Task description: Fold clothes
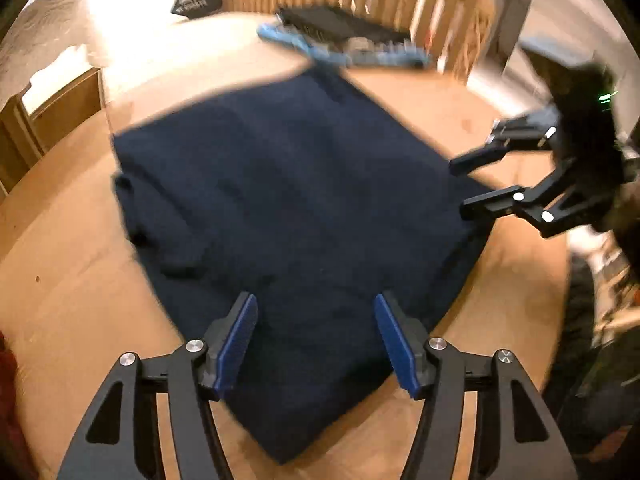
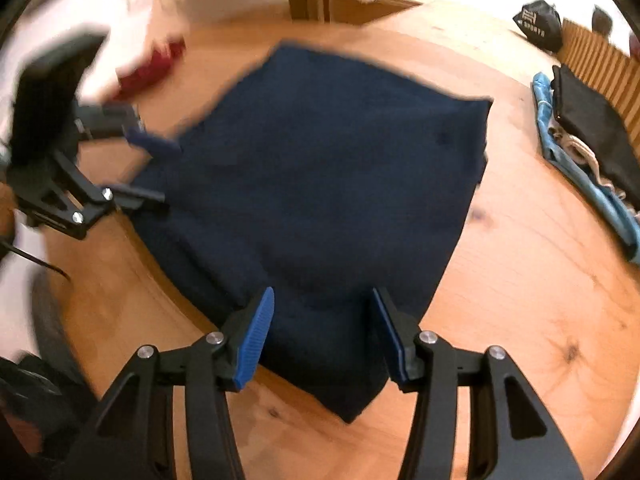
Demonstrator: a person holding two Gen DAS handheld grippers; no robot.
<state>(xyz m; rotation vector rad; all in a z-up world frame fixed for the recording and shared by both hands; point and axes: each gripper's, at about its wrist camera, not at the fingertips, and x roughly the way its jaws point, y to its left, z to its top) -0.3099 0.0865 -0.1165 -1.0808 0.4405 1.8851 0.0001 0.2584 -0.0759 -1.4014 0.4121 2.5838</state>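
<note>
While the navy garment [image 1: 280, 200] is lying folded into a compact block on the wooden counter [image 1: 80, 320], the left gripper [image 1: 316, 340] and right gripper [image 2: 324, 336] are hovering spread and empty over its near edge; further folds are possibly remaining.

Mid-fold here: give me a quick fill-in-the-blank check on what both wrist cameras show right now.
1. The navy garment lies on a ____ table.
2. The left gripper has its jaws ____, with nothing pinched.
3. The right gripper hovers over the garment's near ____.
4. A light blue cloth lies beside a ____ folded item.

Missing words: wooden; open; corner; black
</note>
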